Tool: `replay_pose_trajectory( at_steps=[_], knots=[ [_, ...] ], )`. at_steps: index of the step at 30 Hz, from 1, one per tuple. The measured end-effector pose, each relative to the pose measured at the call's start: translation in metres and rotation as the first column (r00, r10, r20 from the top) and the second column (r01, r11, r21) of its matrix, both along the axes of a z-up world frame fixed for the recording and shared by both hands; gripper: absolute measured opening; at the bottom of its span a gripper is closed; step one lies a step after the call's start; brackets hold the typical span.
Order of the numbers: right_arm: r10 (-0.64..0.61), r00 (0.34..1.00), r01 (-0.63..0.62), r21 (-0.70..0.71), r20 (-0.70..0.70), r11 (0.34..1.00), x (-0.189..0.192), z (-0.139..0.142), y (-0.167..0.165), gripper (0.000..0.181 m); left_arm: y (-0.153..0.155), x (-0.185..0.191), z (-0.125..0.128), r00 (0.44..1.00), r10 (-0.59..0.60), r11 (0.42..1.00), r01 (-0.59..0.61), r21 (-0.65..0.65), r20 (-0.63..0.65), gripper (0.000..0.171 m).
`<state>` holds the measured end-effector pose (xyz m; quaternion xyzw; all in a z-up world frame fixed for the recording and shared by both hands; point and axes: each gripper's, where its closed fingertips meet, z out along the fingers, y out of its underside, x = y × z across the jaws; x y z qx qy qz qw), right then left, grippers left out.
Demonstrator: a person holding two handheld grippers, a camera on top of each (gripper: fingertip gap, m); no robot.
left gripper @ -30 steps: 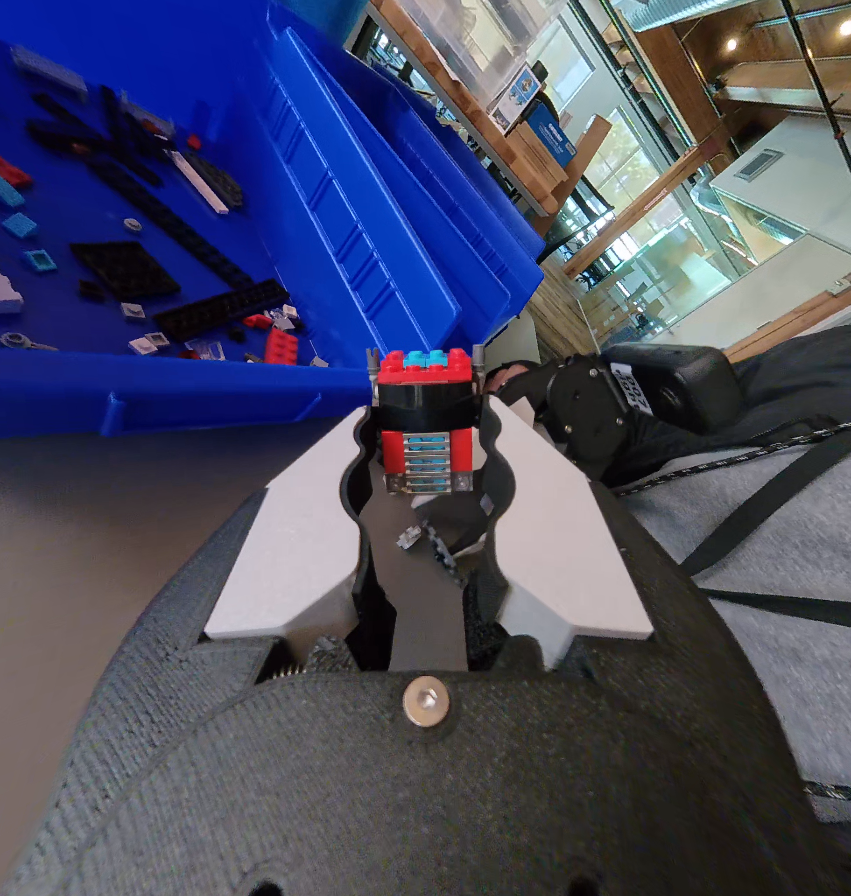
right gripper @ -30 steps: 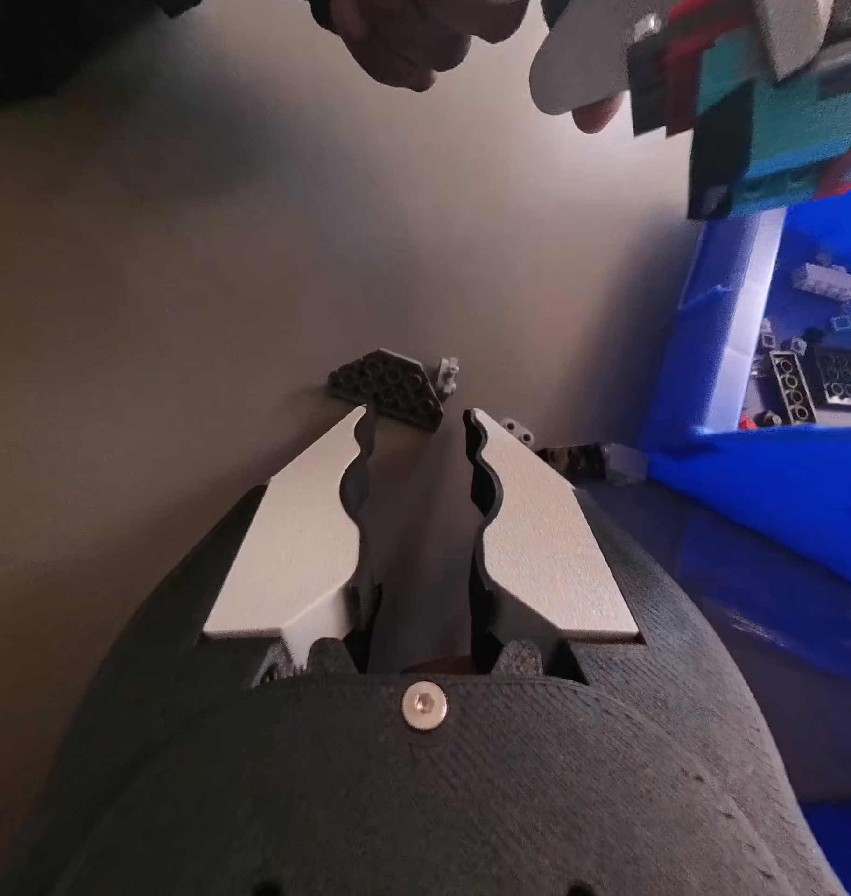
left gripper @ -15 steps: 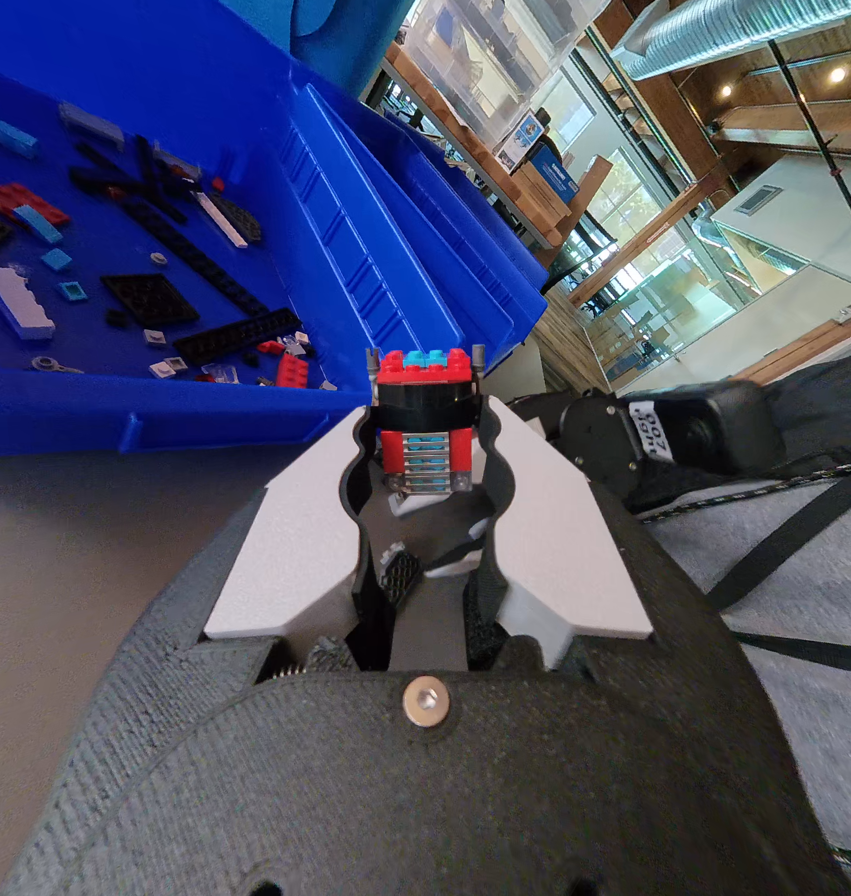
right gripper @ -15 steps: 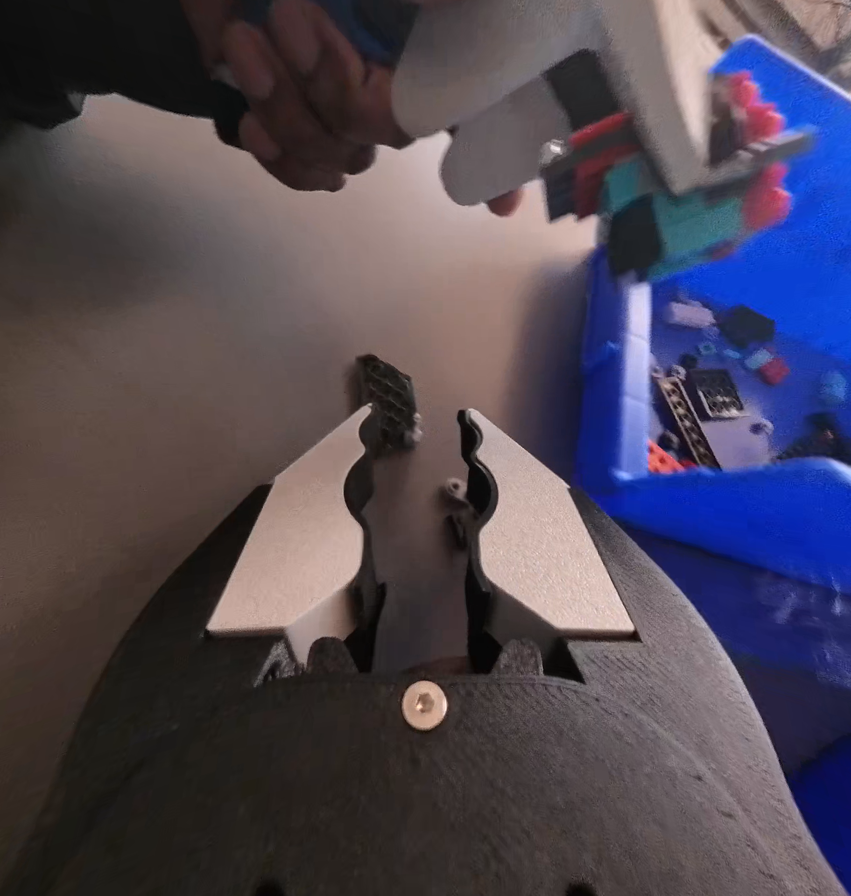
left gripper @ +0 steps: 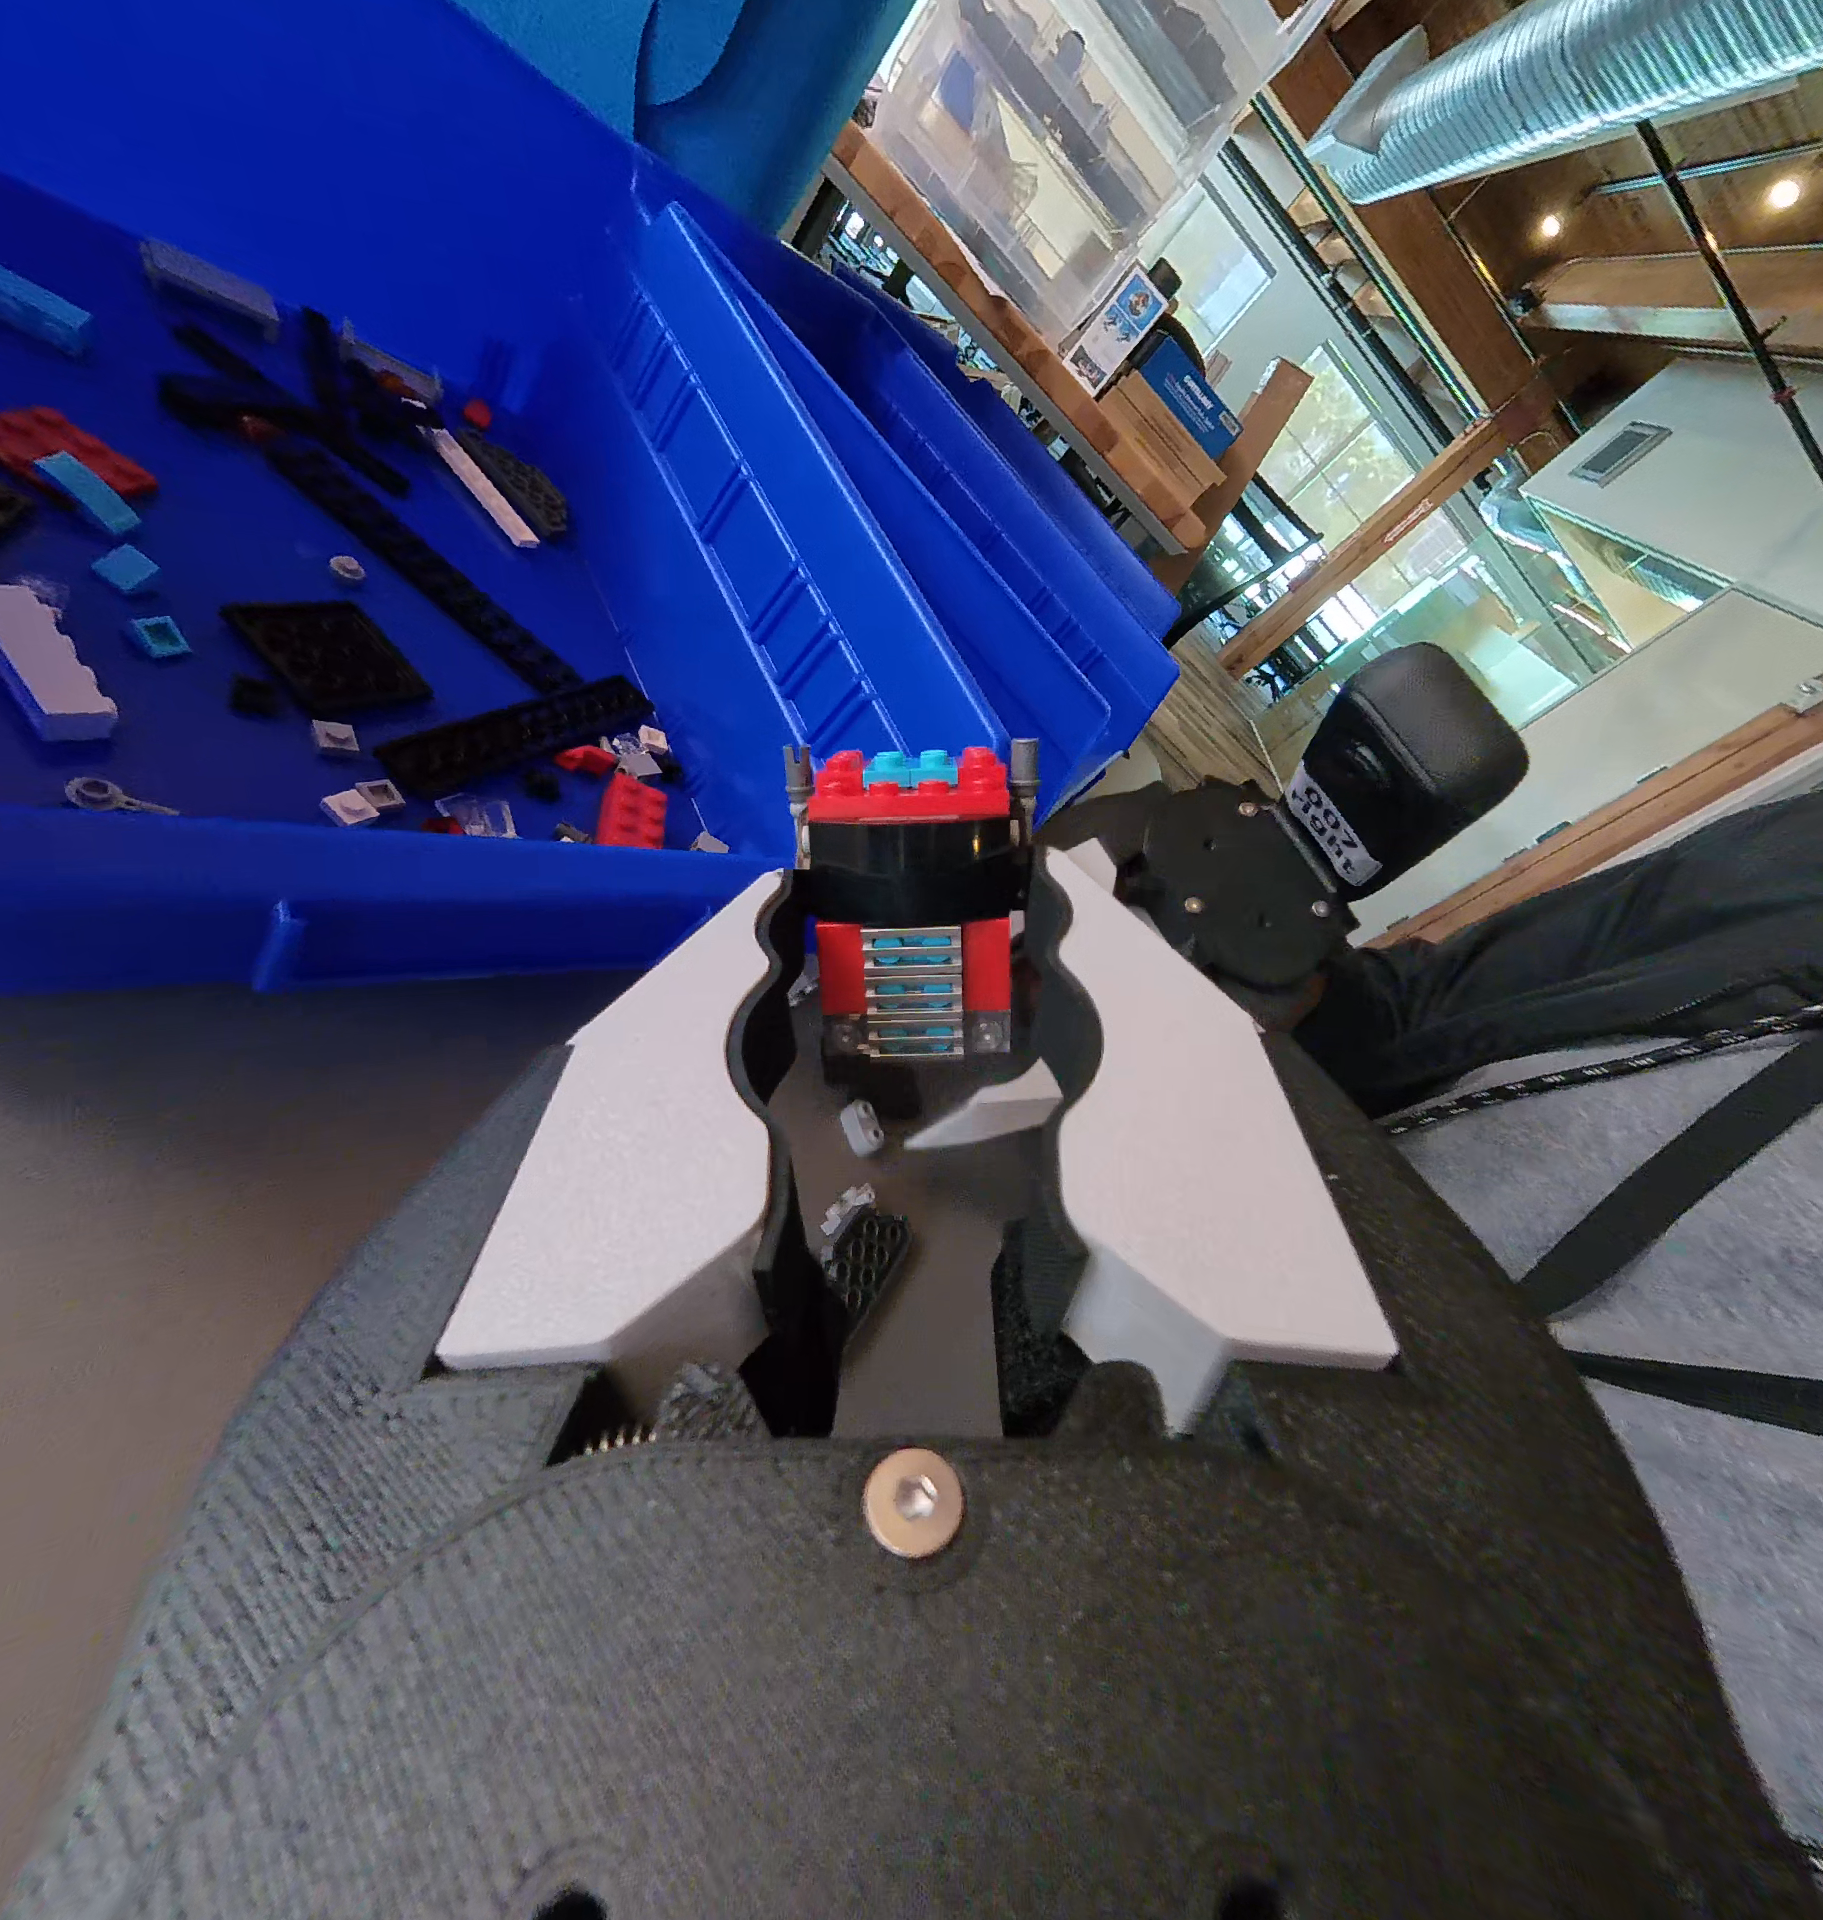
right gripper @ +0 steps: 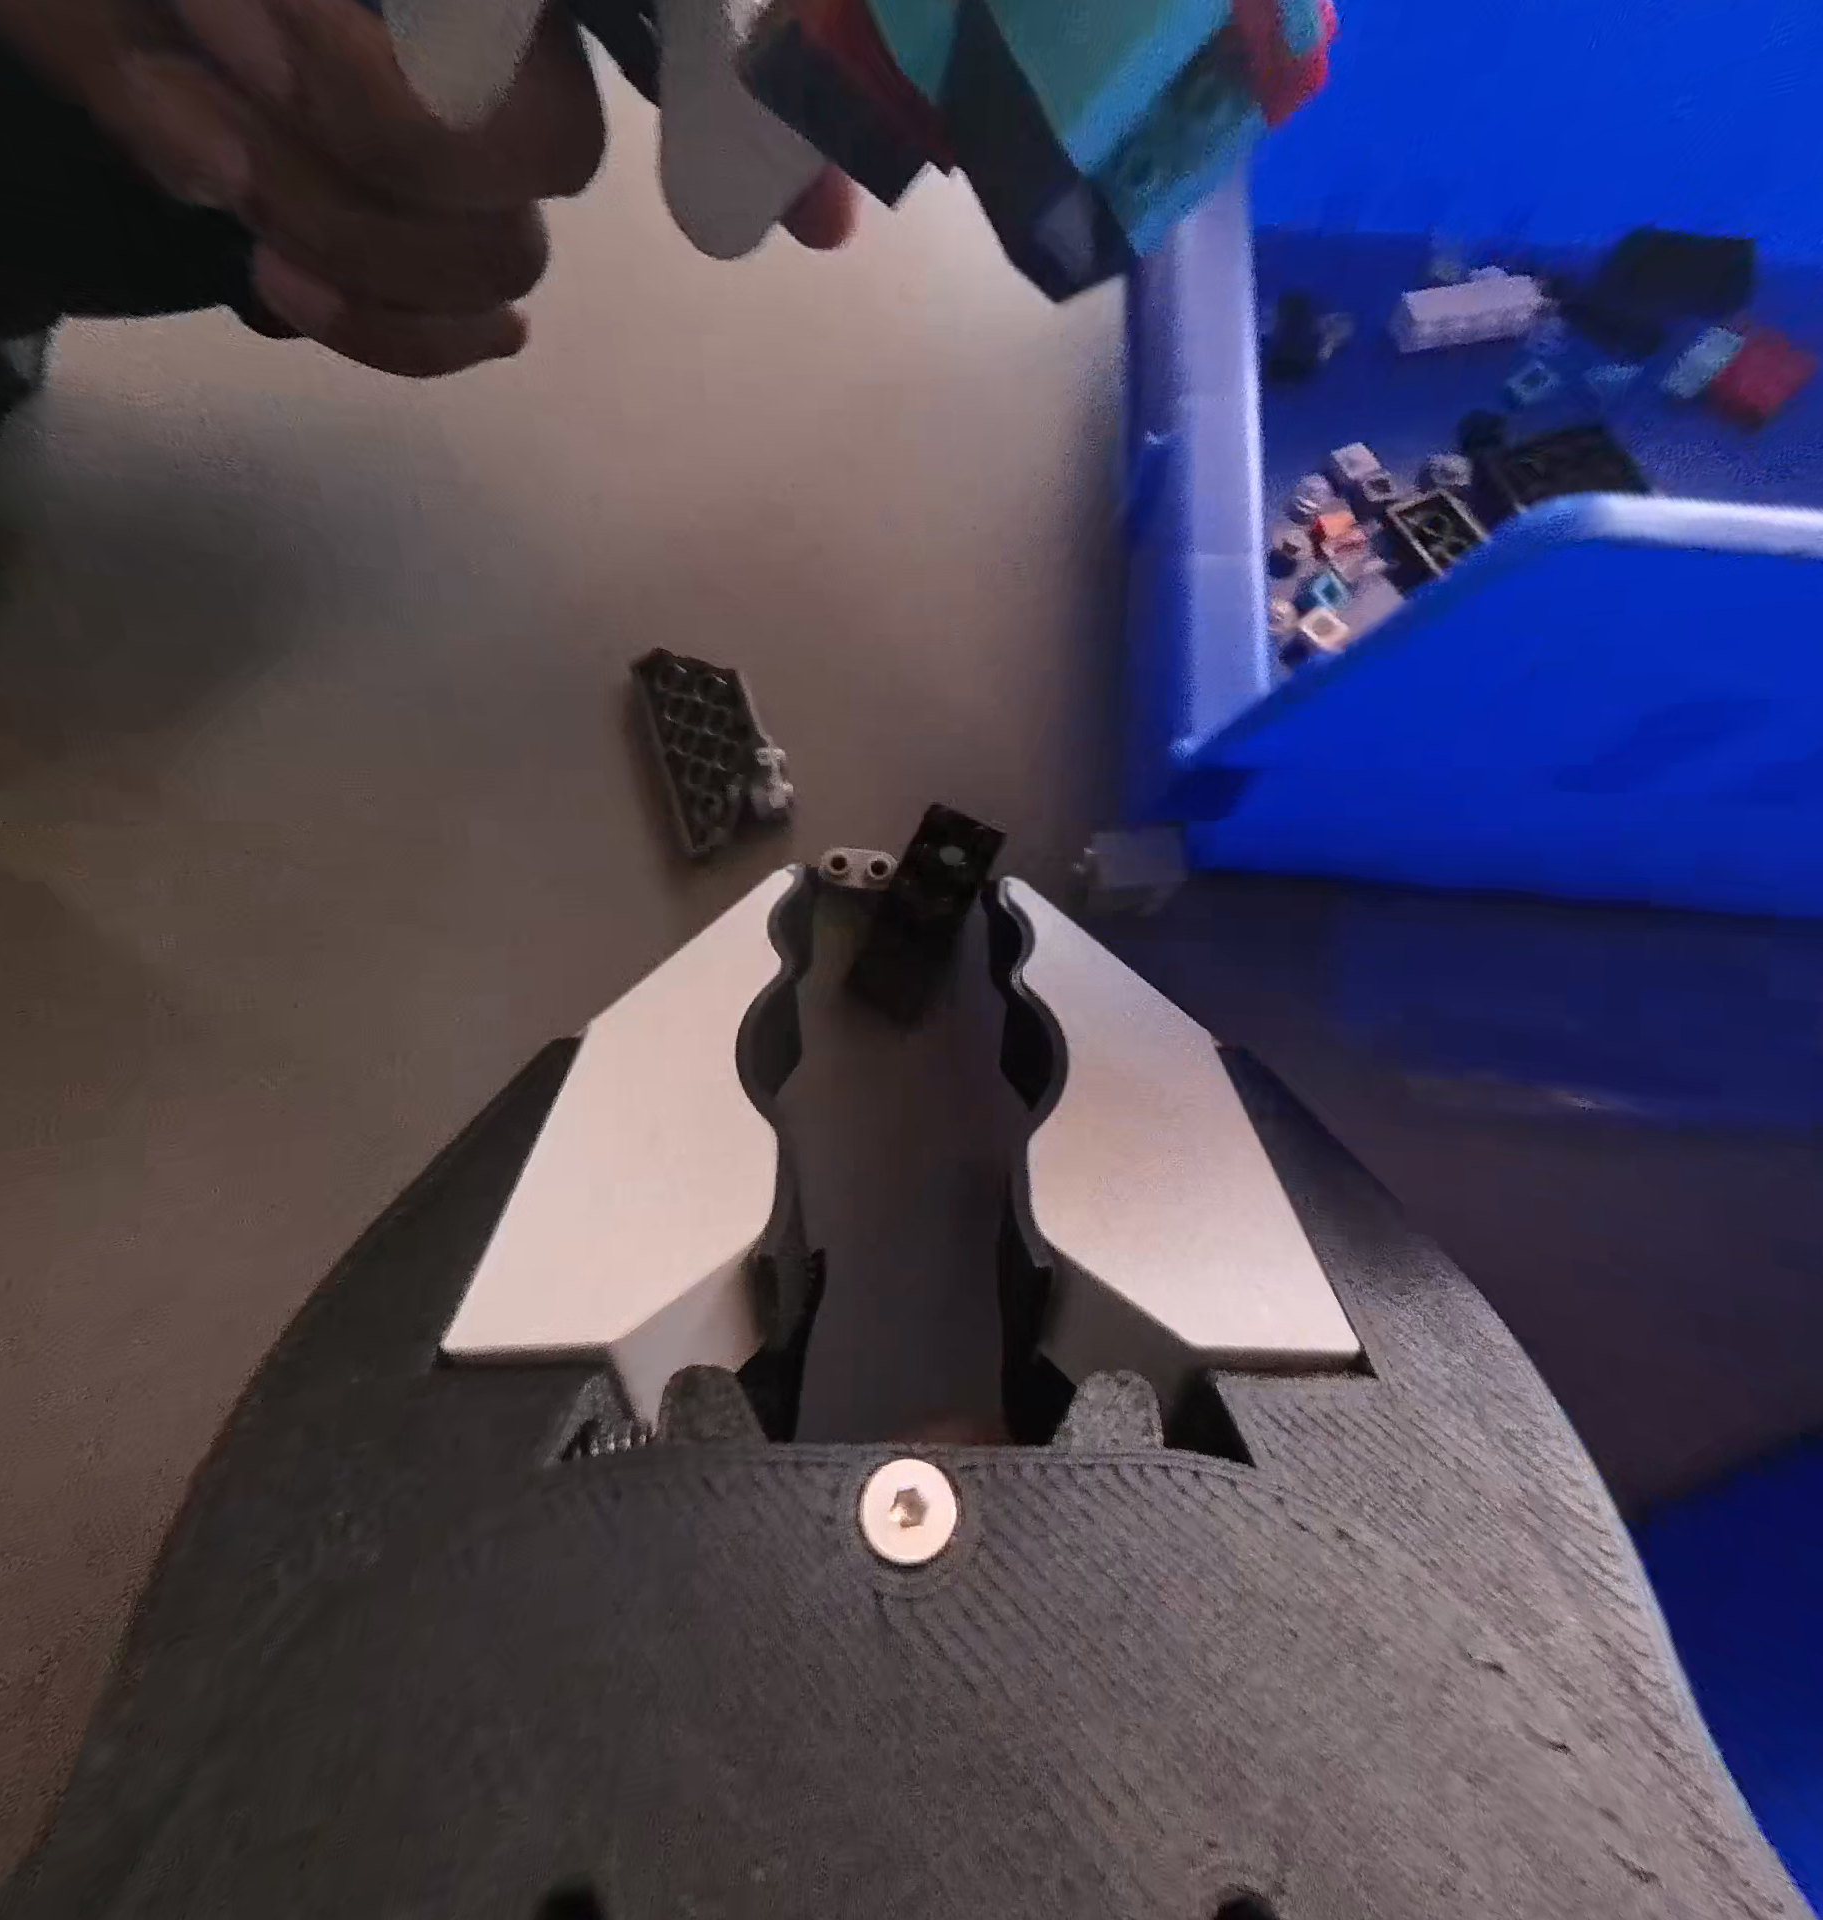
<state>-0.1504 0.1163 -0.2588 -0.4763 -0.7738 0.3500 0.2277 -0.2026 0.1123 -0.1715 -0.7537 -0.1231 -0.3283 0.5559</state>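
Red-black-teal brick truck [left gripper: 912, 914] is gripped by left gripper [left gripper: 912, 935]; right gripper [right gripper: 902, 894] is held open around small black brick [right gripper: 922, 904] beside blue plastic bin [right gripper: 1509, 790]; brick could be tipped if pinched off-centre.

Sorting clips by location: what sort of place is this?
Probably an office or lab workspace: a blue bin of loose toy bricks on a grey table, clear storage boxes on wooden shelving, glass walls behind.

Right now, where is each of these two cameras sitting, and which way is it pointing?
Left wrist view: on the left gripper, looking along its jaws at the red brick truck they clamp; blue bin behind, right gripper beyond.
Right wrist view: on the right gripper, looking down at the table; small black brick between open jaws; hand above.
Shared: truck, bin, dark wedge plate.
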Motion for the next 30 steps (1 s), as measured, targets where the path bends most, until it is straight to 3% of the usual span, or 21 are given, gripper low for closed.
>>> replay_pose_trajectory(
  at_steps=[7,12,18,22,30],
  knots=[
    [0.081,0.996,-0.082,-0.045,-0.035,0.996,-0.008,0.008,-0.029,0.036,0.001,0.004,0.004,1.0,-0.012,1.0,0.013,0.024,-0.013,0.044],
    [0.086,0.964,-0.117,-0.111,-0.25,0.987,-0.006,0.04,-0.022,0.036,0.004,0.018,0.005,0.998,-0.058,0.997,0.059,0.039,-0.041,0.044],
    [-0.05,0.868,-0.094,-0.262,-0.494,0.961,0.01,0.088,0.012,0.035,0.013,0.051,0.008,0.985,-0.142,0.988,0.148,0.053,-0.099,0.044],
    [-0.083,0.824,-0.06,-0.231,-0.561,0.971,0.016,0.098,0.027,0.04,0.019,0.067,0.012,0.978,-0.166,0.981,0.177,0.078,-0.127,0.044],
    [-0.014,0.764,-0.039,-0.068,-0.645,0.997,0.029,0.098,0.029,0.047,0.023,0.076,0.014,0.979,-0.185,0.975,0.194,0.11,-0.082,0.044]
  ],
)
